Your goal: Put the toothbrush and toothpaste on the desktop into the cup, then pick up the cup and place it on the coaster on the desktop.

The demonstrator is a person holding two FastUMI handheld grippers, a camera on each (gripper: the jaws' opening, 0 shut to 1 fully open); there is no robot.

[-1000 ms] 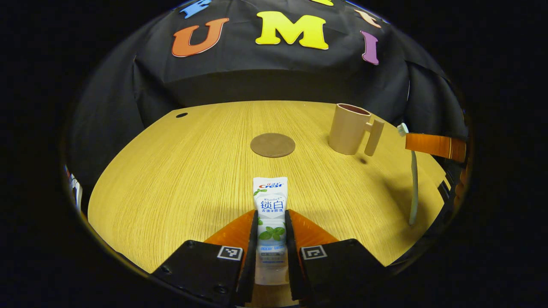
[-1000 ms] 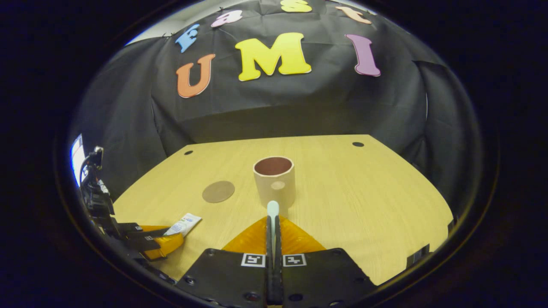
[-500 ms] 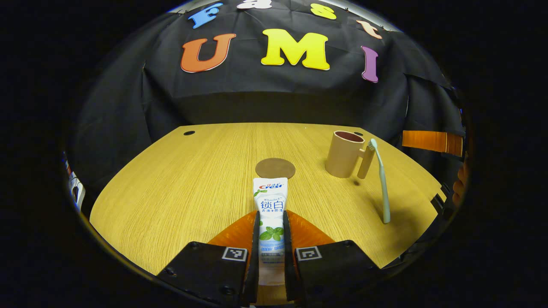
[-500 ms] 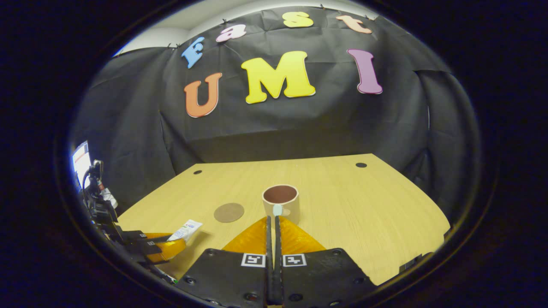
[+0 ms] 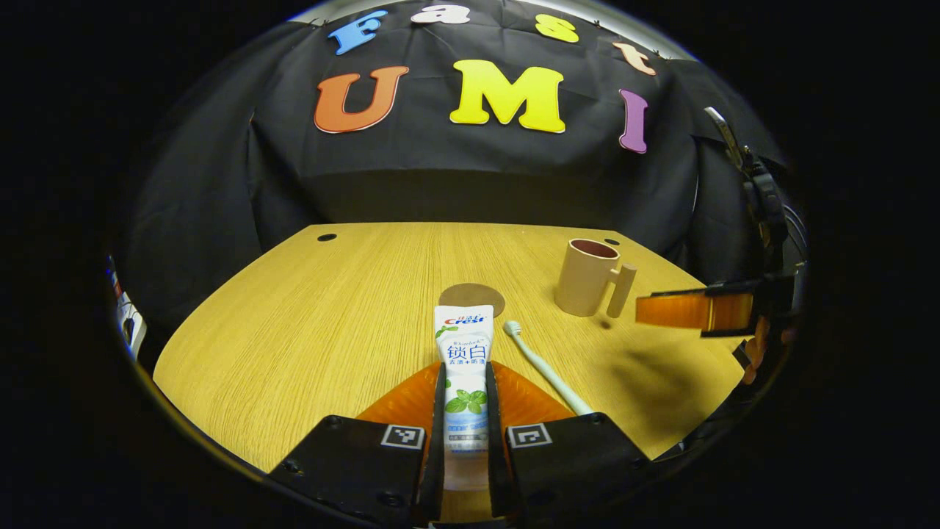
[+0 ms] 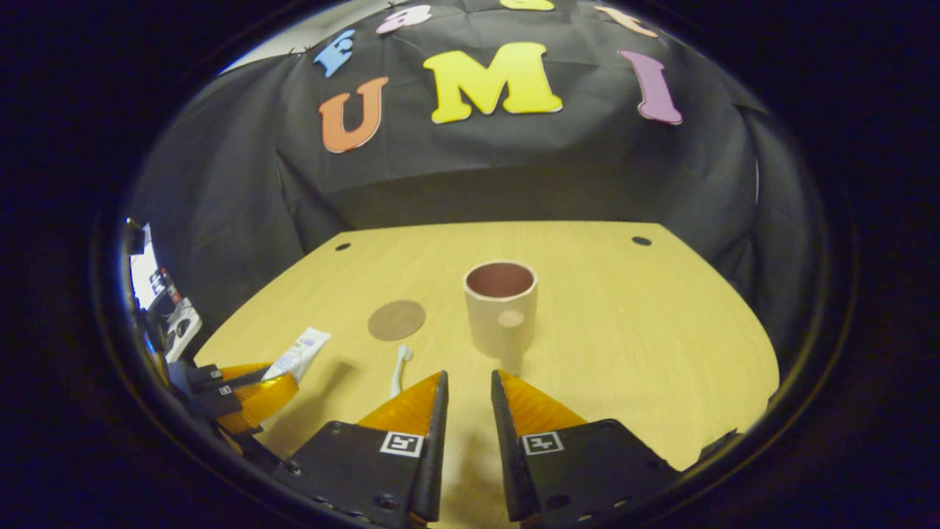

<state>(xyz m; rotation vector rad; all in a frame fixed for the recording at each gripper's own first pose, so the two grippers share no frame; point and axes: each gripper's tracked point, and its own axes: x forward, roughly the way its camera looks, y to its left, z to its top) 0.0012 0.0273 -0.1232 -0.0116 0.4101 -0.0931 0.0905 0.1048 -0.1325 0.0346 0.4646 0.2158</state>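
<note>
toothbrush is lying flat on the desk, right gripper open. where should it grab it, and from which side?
Probably mid-handle, from above, fingers straddling it crosswise. The toothbrush lies flat on the desk, a thin straight stick, bristle end toward the coaster, so only its narrow width offers a pinch. The right gripper is open beside it.

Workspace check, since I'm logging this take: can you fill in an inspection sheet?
Surface: wooden desktop with small dark holes near its back corners.
Job's things: toothpaste gripped; toothbrush lying on the desktop; cup upright, nothing seen inside; coaster bare.
Clutter: nothing seen.
Grippers: left gripper shut on the toothpaste; right gripper open, holding nothing, facing the cup.
Cables: one on the right gripper's body.
Surroundings: black cloth wall.
</note>
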